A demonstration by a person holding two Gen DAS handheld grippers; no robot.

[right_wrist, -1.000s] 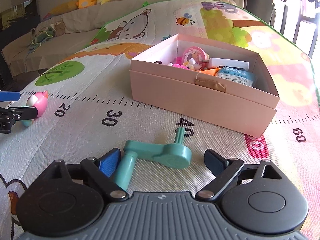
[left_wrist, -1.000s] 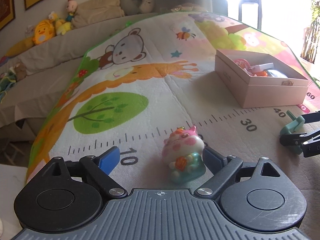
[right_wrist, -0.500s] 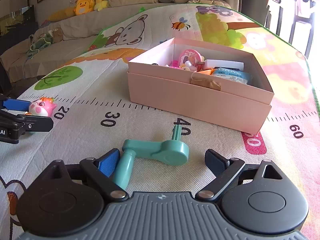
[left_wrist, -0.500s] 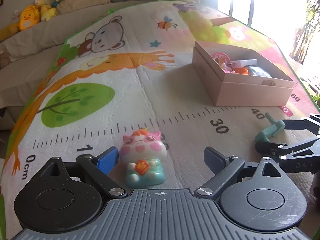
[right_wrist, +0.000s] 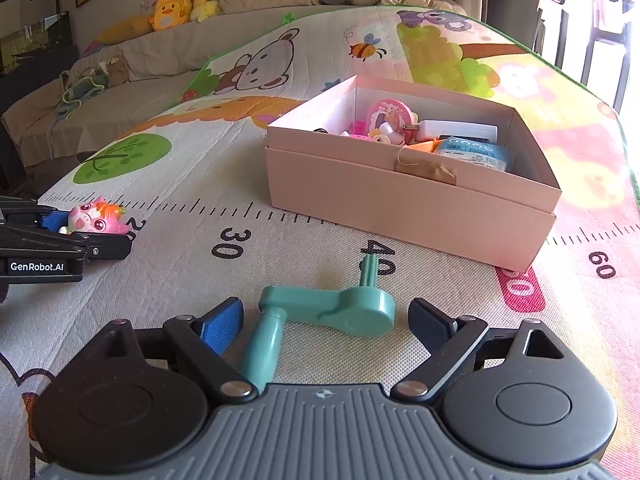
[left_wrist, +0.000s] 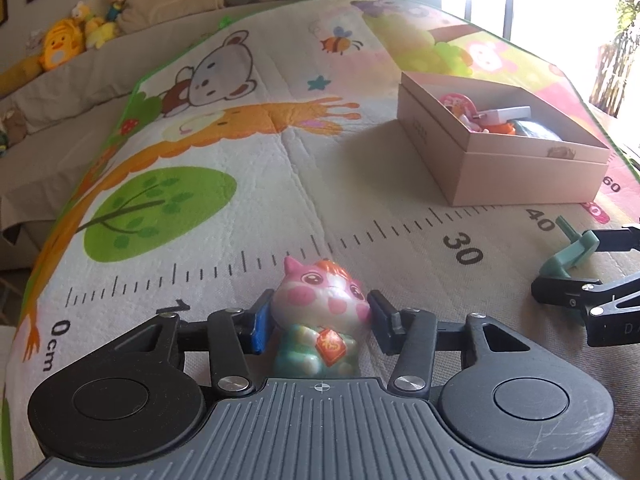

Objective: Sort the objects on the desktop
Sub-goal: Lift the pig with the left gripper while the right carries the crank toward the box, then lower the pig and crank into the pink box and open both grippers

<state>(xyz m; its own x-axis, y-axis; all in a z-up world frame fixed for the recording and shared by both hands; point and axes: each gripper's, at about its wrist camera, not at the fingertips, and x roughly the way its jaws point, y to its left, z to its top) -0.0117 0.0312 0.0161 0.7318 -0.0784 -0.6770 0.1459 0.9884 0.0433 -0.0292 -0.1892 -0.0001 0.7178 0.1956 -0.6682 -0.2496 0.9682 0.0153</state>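
Left gripper (left_wrist: 320,322): jaws just closed onto the pig figurine (left_wrist: 322,320), pads touching. Right gripper (right_wrist: 324,320): jaws wide, teal crank handle (right_wrist: 332,312) between them, untouched.

A children's play mat (left_wrist: 248,184) printed with a bear, a tree and a ruler scale carries everything. A pink cat figurine (left_wrist: 320,320) stands on it between the left gripper's (left_wrist: 320,320) fingers. A teal crank handle (right_wrist: 332,312) lies between the right gripper's (right_wrist: 324,320) fingers, with an open pink box (right_wrist: 400,196) beyond.
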